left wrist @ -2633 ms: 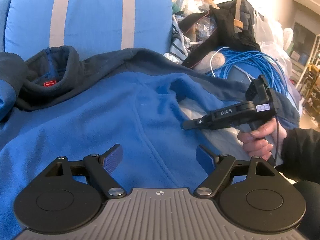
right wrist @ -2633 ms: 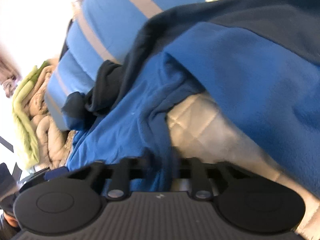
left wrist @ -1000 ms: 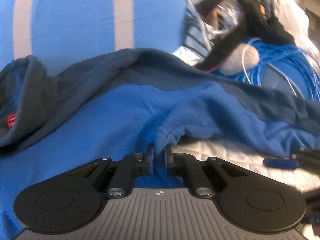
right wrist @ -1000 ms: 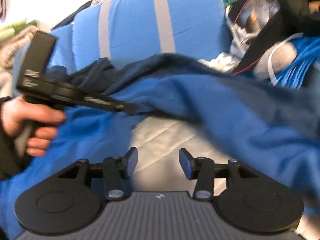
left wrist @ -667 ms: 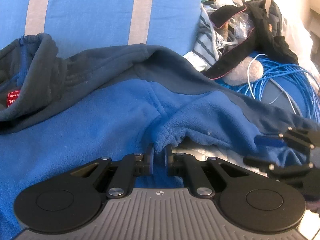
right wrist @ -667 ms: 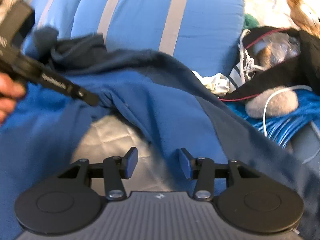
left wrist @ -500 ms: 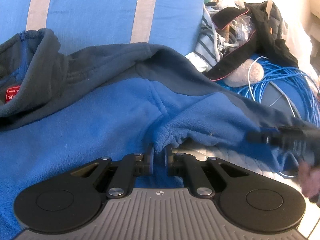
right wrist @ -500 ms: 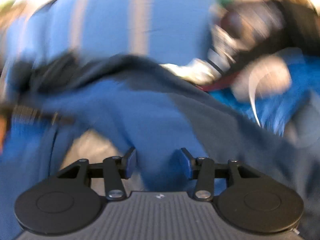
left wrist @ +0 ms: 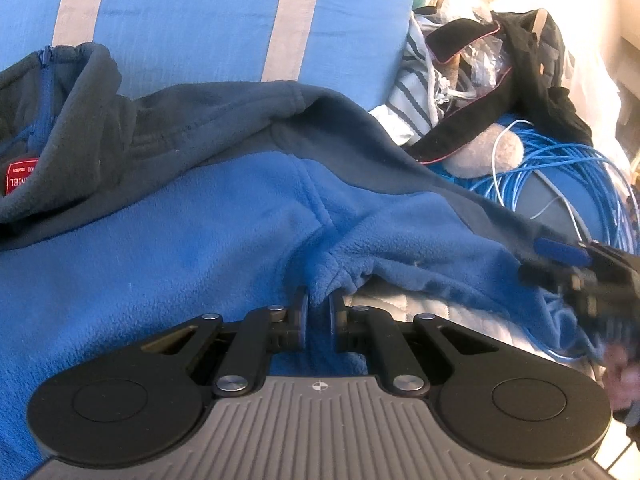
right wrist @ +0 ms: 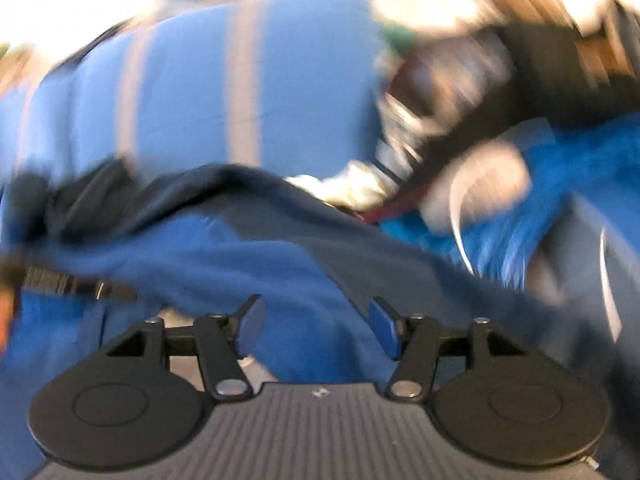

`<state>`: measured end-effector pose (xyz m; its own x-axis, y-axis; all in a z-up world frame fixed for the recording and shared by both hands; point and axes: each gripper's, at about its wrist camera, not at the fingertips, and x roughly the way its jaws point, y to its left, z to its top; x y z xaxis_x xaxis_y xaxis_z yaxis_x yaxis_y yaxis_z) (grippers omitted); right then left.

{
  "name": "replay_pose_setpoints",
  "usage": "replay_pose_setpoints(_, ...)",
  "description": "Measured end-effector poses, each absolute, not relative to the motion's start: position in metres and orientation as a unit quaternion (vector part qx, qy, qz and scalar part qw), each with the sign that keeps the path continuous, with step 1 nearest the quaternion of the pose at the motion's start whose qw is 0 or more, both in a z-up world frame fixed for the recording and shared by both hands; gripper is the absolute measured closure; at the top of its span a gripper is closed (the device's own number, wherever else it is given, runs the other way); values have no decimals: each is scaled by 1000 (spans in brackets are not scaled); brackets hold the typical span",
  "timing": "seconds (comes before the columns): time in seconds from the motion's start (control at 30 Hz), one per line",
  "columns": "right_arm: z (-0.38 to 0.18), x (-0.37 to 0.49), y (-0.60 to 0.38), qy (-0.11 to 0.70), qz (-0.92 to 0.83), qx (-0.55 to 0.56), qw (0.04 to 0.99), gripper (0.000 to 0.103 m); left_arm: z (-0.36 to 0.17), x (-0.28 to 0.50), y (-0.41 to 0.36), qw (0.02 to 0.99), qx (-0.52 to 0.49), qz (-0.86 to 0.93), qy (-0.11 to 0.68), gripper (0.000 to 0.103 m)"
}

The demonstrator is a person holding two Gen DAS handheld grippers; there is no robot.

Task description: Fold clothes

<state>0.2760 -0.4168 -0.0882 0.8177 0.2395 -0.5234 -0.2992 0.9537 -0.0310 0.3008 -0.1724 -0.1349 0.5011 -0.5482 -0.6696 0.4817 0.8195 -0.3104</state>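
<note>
Left gripper: jaws pressed together on a bunched tuft of the blue fleece jacket, at the underarm seam where sleeve meets body. The pinch is as it was a second ago; the hand has hardly shifted.

Right gripper: jaws spread and opening wider. Blue fleece lies between the pads, but they do not press on it. A second ago this gripper faced the bare quilted sheet beside the jacket's body; it has since swung across to the sleeve. Its own view is smeared by motion, so whether the pads brush the cloth is uncertain. In the left wrist view it shows at the right edge, near the sleeve's far end.

Jacket: spread flat, dark collar toward the striped blue cushion, sleeve running out toward a coil of blue cable and a black bag.

Reading: one anchor is set, the second grasp not yet made. The sleeve fold looks about to begin; the task appears at an early stage.
</note>
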Motion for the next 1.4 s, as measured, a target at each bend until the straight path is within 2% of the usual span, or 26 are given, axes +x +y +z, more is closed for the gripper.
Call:
replay_pose_setpoints(0.1, -95, 262, -384, 257, 177, -164, 936, 35, -135, 300, -172, 866, -42, -297, 401, 97)
replay_pose_setpoints(0.17, -103, 267, -372, 262, 177, -201, 927, 44, -135, 300, -172, 866, -42, -296, 401, 97)
replay_pose_setpoints(0.23, -110, 276, -369, 277, 173, -214, 921, 51, -135, 300, -173, 866, -42, -296, 401, 97)
replay_pose_setpoints(0.5, -130, 294, -365, 314, 167, -251, 901, 61, -135, 300, -173, 866, -41, -297, 400, 97)
replay_pose_setpoints(0.53, -131, 295, -365, 319, 167, -251, 899, 64, -136, 300, -173, 866, -41, -297, 400, 97)
replay_pose_setpoints(0.63, -135, 296, -364, 329, 166, -253, 895, 94, -135, 299, -174, 867, -40, -296, 400, 97)
replay_pose_setpoints(0.73, -133, 281, -358, 309, 167, -287, 891, 96, -135, 299, -174, 866, -41, -296, 400, 97)
replay_pose_setpoints(0.93, -129, 245, -349, 263, 181, -352, 880, 97, -135, 299, -175, 866, -41, -296, 401, 97)
replay_pose_setpoints(1.07, -141, 225, -340, 244, 212, -435, 840, 96, -135, 299, -175, 866, -41, -297, 401, 97)
replay_pose_setpoints(1.1, -143, 223, -338, 240, 210, -451, 834, 90, -135, 299, -175, 866, -41, -297, 401, 97)
replay_pose_setpoints(1.13, -144, 222, -337, 235, 202, -459, 833, 74, -135, 299, -175, 866, -41, -297, 401, 96)
replay_pose_setpoints(1.2, -139, 225, -337, 234, 193, -439, 846, 61, -136, 300, -175, 866, -42, -297, 401, 96)
replay_pose_setpoints(1.23, -136, 228, -337, 235, 189, -427, 852, 49, -136, 300, -175, 866, -42, -297, 401, 96)
replay_pose_setpoints(1.27, -133, 231, -337, 235, 186, -416, 858, 45, -136, 300, -175, 866, -42, -297, 401, 96)
replay_pose_setpoints(1.4, -137, 240, -330, 249, 189, -413, 855, 45, -137, 300, -175, 865, -44, -297, 401, 96)
